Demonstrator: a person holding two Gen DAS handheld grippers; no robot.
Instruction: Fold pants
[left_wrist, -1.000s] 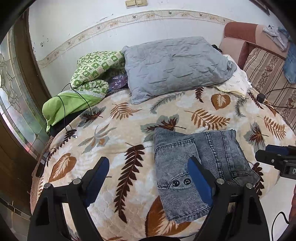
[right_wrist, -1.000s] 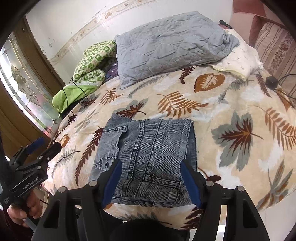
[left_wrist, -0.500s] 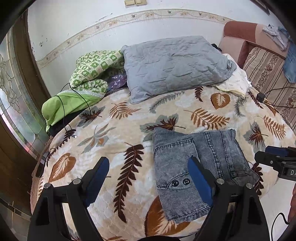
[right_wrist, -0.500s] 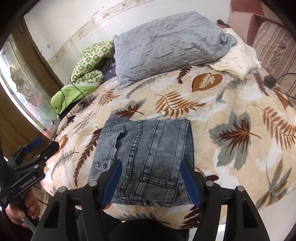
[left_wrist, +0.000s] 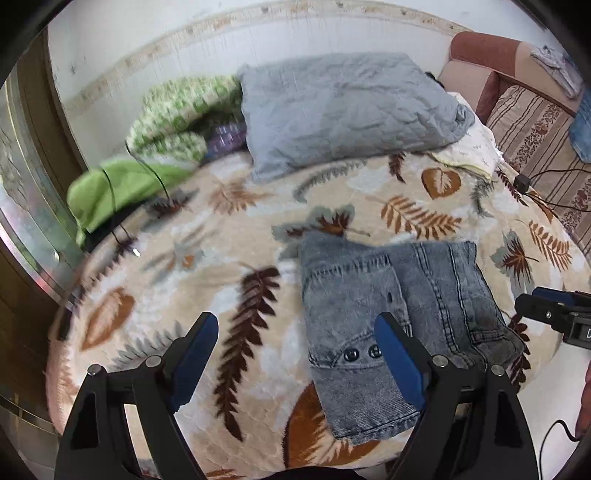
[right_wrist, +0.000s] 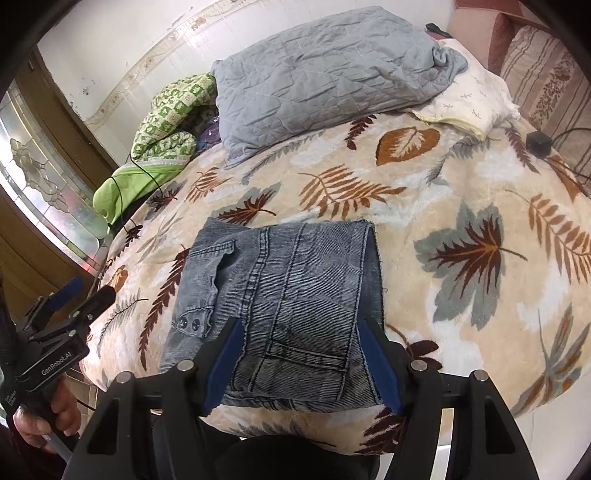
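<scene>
Left wrist view blurred; folded pants (left_wrist: 399, 314) near edge behind tool (left_wrist: 295, 354).

Faded grey-blue denim pants (right_wrist: 280, 306); cream blanket (right_wrist: 461, 206) patterned with brown, rust and grey leaves; far, a plain grey quilted pillow (right_wrist: 321, 70); far left, green-checked bedding (right_wrist: 166, 110); blue gripper pads (right_wrist: 225, 365).

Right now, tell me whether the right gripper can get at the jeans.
Probably yes. The right gripper is open, the jeans lie folded on the blanket just ahead of its jaws, and nothing sits between them.
</scene>
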